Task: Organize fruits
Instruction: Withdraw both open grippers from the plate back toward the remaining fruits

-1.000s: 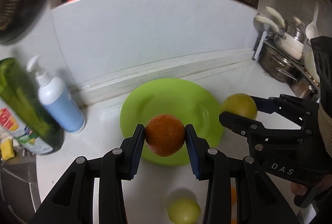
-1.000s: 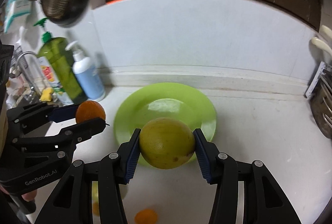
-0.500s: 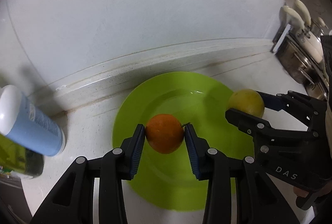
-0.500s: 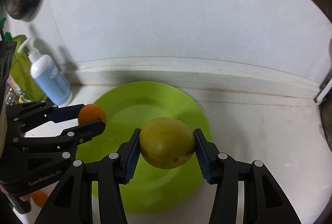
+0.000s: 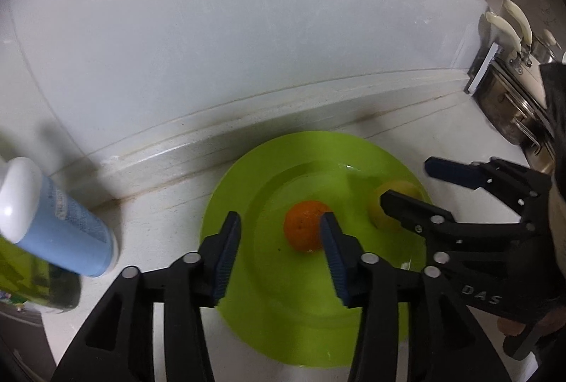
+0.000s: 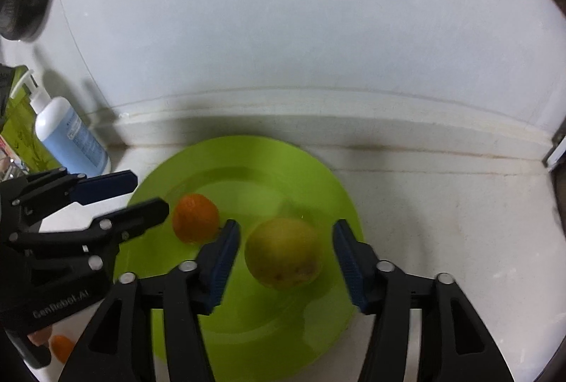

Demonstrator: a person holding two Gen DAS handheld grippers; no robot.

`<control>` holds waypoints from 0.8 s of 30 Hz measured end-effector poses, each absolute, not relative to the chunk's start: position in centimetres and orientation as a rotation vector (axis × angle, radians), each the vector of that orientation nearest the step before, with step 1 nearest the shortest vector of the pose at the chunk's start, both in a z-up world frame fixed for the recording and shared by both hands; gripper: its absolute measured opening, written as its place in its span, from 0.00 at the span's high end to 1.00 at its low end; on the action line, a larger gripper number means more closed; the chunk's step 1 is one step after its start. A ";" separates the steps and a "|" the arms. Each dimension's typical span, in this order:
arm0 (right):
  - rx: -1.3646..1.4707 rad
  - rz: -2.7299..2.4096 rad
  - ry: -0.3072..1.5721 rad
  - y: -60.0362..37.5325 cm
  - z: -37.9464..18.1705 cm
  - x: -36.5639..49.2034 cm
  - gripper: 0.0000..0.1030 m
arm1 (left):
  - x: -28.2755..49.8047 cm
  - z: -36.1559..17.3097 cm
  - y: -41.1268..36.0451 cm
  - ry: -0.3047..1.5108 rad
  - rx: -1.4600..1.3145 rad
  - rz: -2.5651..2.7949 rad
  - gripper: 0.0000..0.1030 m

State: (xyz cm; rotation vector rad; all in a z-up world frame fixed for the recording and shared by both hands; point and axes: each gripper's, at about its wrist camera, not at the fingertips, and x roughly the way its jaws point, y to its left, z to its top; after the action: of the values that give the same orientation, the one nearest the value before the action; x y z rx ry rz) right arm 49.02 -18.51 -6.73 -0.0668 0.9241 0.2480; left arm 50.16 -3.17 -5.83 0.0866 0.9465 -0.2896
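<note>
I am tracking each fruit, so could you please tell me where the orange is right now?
In the right wrist view, the orange lies on the green plate, left of the yellow-green fruit.

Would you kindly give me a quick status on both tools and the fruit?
Left tool opening, orange released. Right tool opening, lemon released. Both on green plate. Nothing blocking.

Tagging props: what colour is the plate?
Bright lime green plate, plain, no pattern; the right wrist view shows it best.

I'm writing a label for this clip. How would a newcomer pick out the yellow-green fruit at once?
Find the bright green plate on the pale counter by the wall. Two fruits lie on it; between the opening jaws of the right gripper lies the yellow-green fruit. It is bigger and duller than the small orange beside it.
</note>
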 end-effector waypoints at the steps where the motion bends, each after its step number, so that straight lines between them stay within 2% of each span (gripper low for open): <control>1: -0.068 0.249 0.914 -18.4 -6.4 48.8 0.40 | 50.0 -5.6 -2.9 0.940 0.086 -0.287 0.48; 8: -0.096 0.238 0.849 -18.1 -3.9 45.7 0.39 | 46.1 -2.3 -1.8 0.834 0.102 -0.234 0.30; 10: -0.097 0.233 0.827 -18.0 -3.2 44.3 0.31 | 44.6 -1.5 -1.8 0.810 0.104 -0.227 0.26; 13: -0.084 0.228 0.800 -18.1 -2.3 42.7 0.29 | 42.5 -0.5 -1.5 0.788 0.097 -0.219 0.21; 18: -0.070 0.229 0.767 -18.5 -0.9 39.4 0.24 | 38.6 0.8 -1.4 0.738 0.104 -0.189 0.19; 24: -0.081 0.226 0.718 -18.9 0.6 35.1 0.24 | 33.9 2.2 -1.8 0.678 0.131 -0.175 0.19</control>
State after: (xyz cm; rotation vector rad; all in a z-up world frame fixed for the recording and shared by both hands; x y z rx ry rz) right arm 35.06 -18.95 0.60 -0.0813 0.7177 0.2263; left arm 33.93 -1.80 2.24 0.1314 0.6782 -0.1746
